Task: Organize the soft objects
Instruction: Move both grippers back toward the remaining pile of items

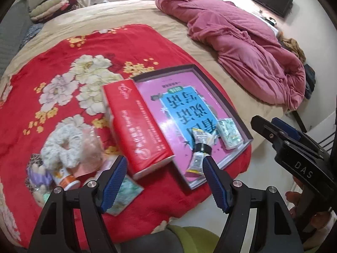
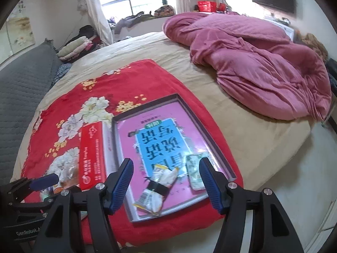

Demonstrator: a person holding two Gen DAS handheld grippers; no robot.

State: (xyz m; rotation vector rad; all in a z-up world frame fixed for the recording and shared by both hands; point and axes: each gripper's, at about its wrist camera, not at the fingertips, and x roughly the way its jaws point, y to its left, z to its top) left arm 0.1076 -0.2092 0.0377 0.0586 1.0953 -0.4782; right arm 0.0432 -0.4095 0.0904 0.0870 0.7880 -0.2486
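Note:
A shallow pink box lid [image 1: 181, 97] [image 2: 155, 130] lies on a red flowered blanket [image 1: 63, 73] [image 2: 118, 78]. In it lie a bundle of sachets bound with a black band [image 1: 199, 147] [image 2: 158, 187] and a small green-patterned tissue pack [image 1: 229, 133] [image 2: 195, 171]. A red tissue pack [image 1: 137, 126] [image 2: 92, 154] lies left of the lid. Further left sit a white fluffy scrunchie [image 1: 61, 143], a clear bag [image 1: 90, 149], an orange-capped tube [image 1: 67, 179] and a green packet [image 1: 124, 196]. My left gripper [image 1: 164, 166] is open above the red pack's near end. My right gripper [image 2: 166, 168] is open above the sachet bundle.
A crumpled pink duvet [image 1: 242, 40] [image 2: 252, 63] covers the bed's right side. Folded clothes [image 1: 50, 6] [image 2: 75, 48] lie at the far left. A grey cushion [image 2: 23, 84] runs along the left. The floor [image 2: 294, 179] lies right of the bed edge.

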